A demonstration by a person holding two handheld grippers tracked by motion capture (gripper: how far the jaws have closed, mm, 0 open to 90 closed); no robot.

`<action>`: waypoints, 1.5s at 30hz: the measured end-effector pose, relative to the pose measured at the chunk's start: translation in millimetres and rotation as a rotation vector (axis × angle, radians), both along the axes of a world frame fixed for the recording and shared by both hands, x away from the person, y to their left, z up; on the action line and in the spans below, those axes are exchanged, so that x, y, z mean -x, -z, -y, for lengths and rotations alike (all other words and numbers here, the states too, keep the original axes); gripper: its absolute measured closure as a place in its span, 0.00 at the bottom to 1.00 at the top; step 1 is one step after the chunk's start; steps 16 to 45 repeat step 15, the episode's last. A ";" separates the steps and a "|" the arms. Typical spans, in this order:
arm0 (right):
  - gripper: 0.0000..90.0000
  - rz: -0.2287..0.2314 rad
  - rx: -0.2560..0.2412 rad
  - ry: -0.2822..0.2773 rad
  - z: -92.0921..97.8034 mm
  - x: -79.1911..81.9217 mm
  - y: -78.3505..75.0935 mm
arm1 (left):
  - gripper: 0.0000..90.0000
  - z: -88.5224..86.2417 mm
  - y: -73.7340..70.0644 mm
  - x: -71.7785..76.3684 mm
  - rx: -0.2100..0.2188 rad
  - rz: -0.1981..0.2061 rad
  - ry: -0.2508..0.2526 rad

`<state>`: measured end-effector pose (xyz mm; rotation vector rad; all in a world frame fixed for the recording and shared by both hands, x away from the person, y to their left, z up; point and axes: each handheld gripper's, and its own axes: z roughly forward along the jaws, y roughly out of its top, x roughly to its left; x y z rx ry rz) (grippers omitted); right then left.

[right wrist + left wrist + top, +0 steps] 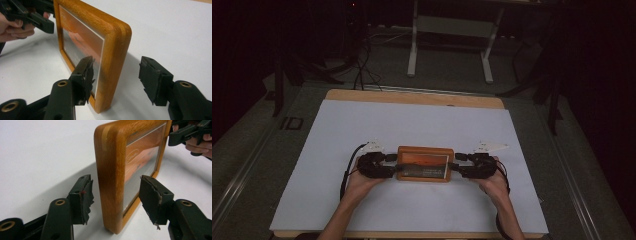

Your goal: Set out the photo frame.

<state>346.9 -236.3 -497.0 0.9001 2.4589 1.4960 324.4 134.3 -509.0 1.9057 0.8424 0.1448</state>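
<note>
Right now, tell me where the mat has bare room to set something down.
The white mat is bare between the wooden frame and its far edge, and along the near edge between the forearms. It is crowded mid-mat: the left hand-held gripper and right hand-held gripper flank the frame's ends.

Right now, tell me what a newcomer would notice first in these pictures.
A wooden picture frame stands upright mid-table on the white sheet, glass toward the person. The left tongs and right tongs straddle its two ends, jaws open with gaps on both sides. Beyond the table the room is dark, with a white stand at the back.
</note>
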 end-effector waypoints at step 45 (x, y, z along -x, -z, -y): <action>0.44 0.008 0.085 -0.017 9.6 5.0 -6.8 | 0.46 -32.3 -11.6 2.4 0.008 0.037 -0.095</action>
